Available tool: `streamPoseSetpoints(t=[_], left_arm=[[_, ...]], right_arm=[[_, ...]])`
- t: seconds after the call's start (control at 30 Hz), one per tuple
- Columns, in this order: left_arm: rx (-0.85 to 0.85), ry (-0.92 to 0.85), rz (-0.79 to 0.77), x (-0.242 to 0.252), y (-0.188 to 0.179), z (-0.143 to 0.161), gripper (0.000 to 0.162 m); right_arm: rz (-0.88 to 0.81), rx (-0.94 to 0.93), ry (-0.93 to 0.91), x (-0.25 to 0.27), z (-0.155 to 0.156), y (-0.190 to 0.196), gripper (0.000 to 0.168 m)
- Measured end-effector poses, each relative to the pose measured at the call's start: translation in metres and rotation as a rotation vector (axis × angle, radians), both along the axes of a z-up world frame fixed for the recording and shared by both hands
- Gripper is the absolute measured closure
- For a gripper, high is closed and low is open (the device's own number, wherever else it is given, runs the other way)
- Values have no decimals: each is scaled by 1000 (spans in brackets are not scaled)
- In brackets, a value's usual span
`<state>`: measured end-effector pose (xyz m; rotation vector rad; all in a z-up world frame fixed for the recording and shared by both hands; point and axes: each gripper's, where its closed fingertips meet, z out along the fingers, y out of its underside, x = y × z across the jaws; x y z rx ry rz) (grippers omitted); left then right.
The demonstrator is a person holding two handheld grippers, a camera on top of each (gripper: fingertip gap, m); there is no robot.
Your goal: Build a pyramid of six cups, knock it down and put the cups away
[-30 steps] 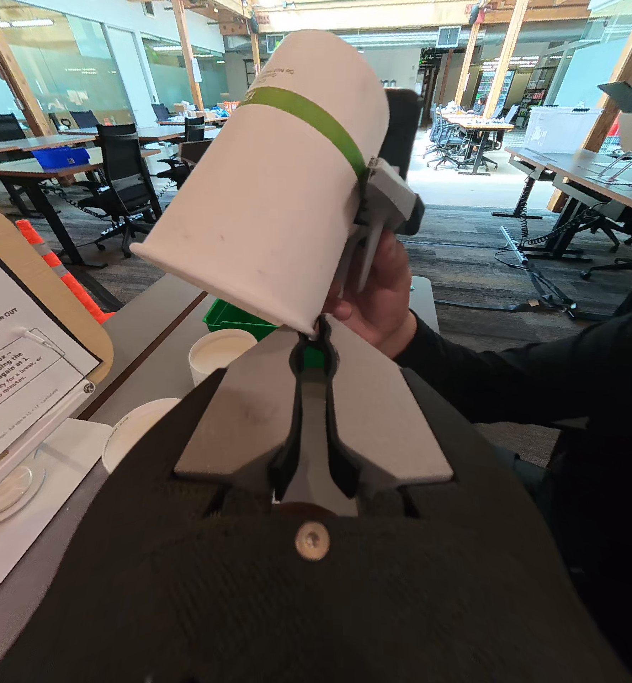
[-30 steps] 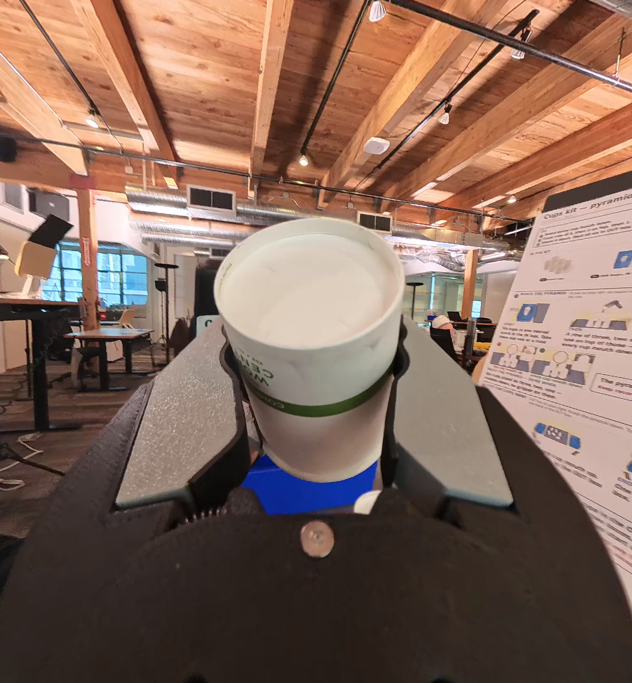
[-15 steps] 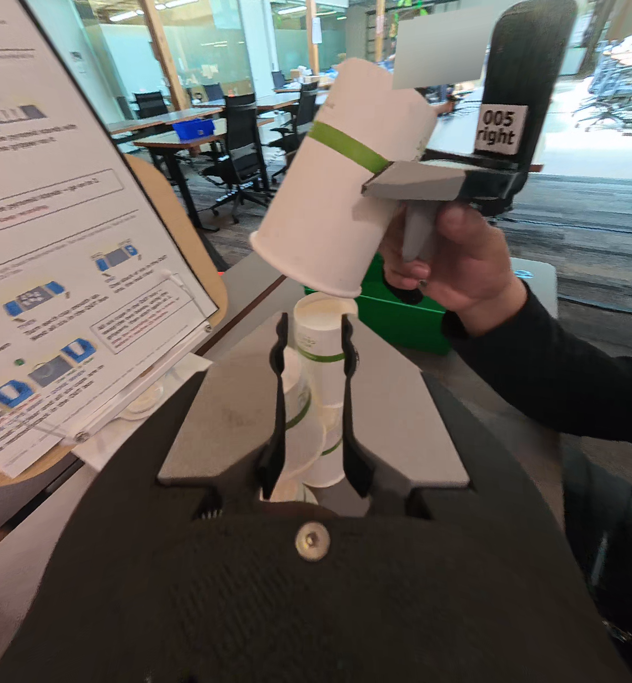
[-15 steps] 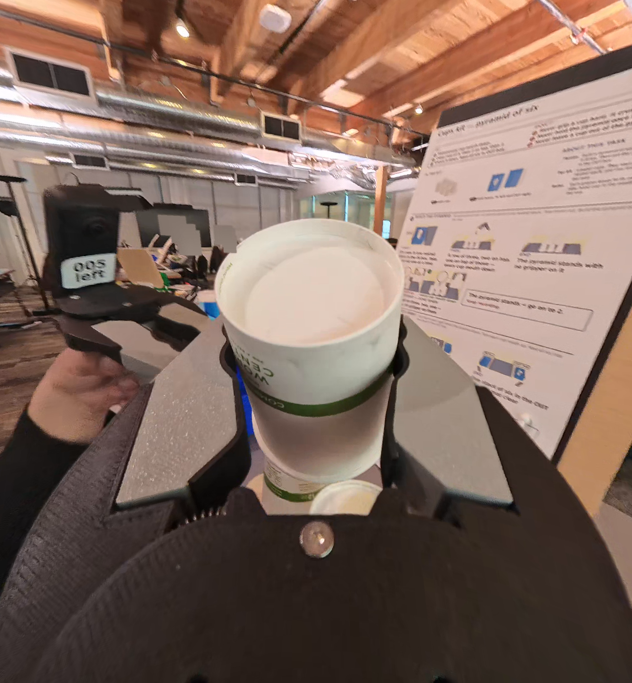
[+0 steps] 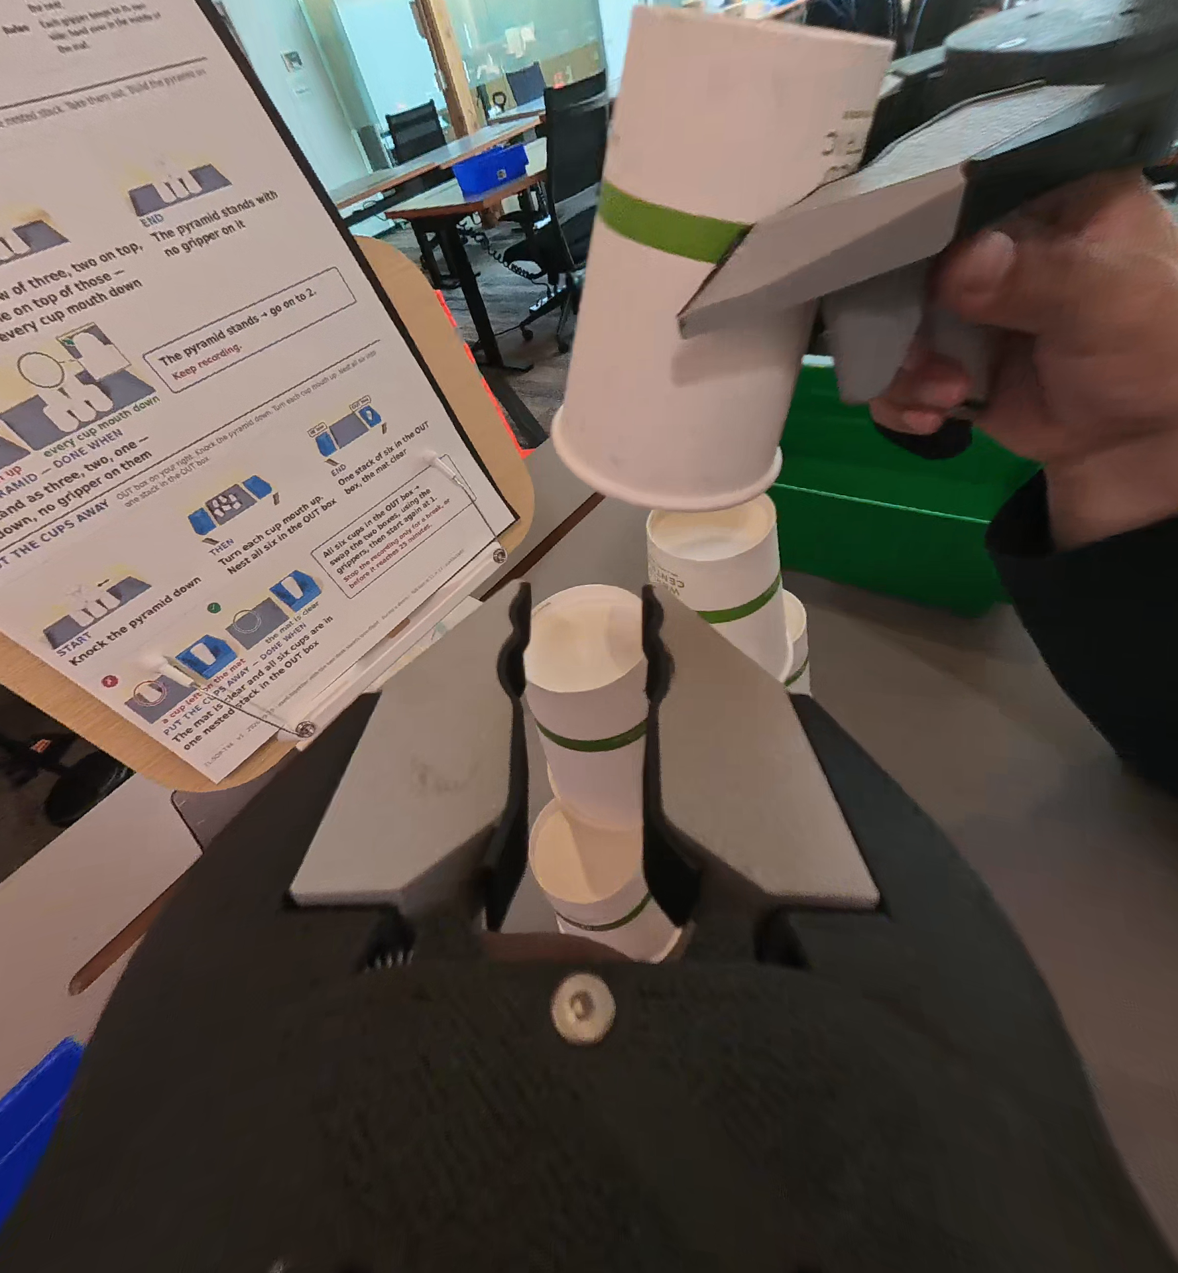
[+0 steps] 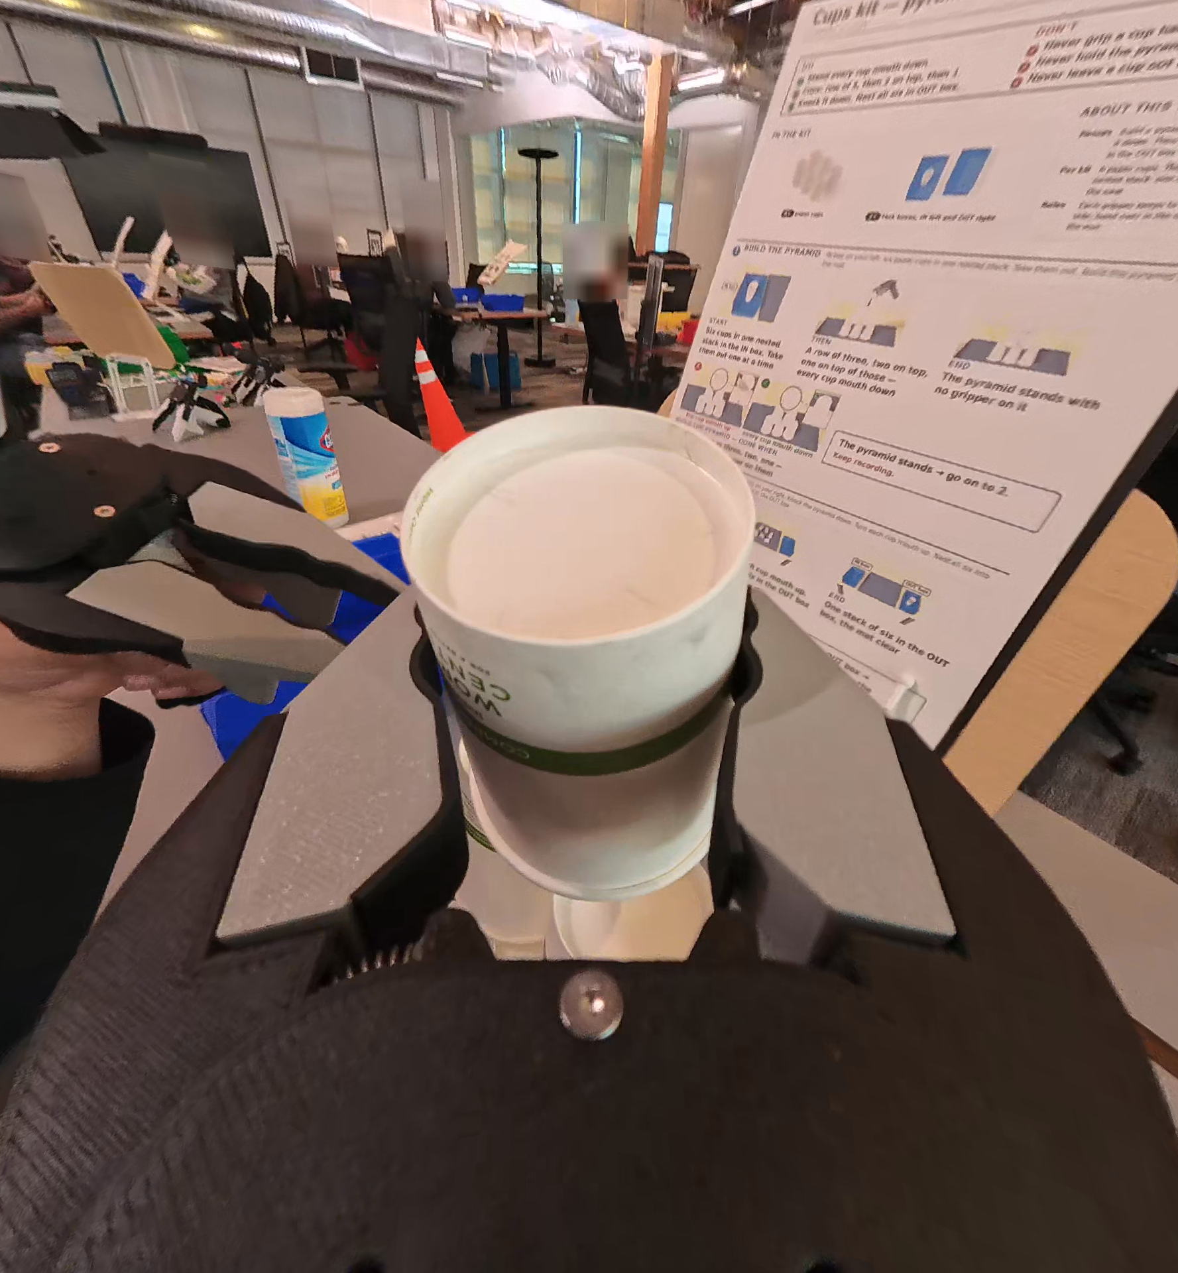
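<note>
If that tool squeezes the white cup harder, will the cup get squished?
Probably. The cup looks like thin paper with an open mouth and nothing inside, so it would likely dent under a tighter squeeze. The right tool holds it near the green band, and it's likely very light. Set mouth-down on the cup below, it could tip easily.

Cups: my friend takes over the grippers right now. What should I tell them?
Right gripper: fingers shut on a white paper cup with a green band, mouth down, just above a standing cup.
Left gripper: open, empty, over the grey table.
Done: at least three cups stand mouth down.
Left: set this cup, finish the pyramid, knock it down, put the cups away.
</note>
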<state>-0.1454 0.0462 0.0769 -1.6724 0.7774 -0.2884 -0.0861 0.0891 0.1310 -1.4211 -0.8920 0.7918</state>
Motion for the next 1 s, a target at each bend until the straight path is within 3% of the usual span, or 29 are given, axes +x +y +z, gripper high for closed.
streamPoseSetpoints(t=[0.03,0.3,1.0], left_arm=[[-1,-1,-6,1,-1,0,132],[0,-7,21,1,9,0,132],[11,22,82,-5,20,-5,132]], right_arm=[[-1,-8,-20,-5,-2,1,83],[-28,-52,-225,-27,-32,18,83],[46,-157,-248,-39,-55,22,82]])
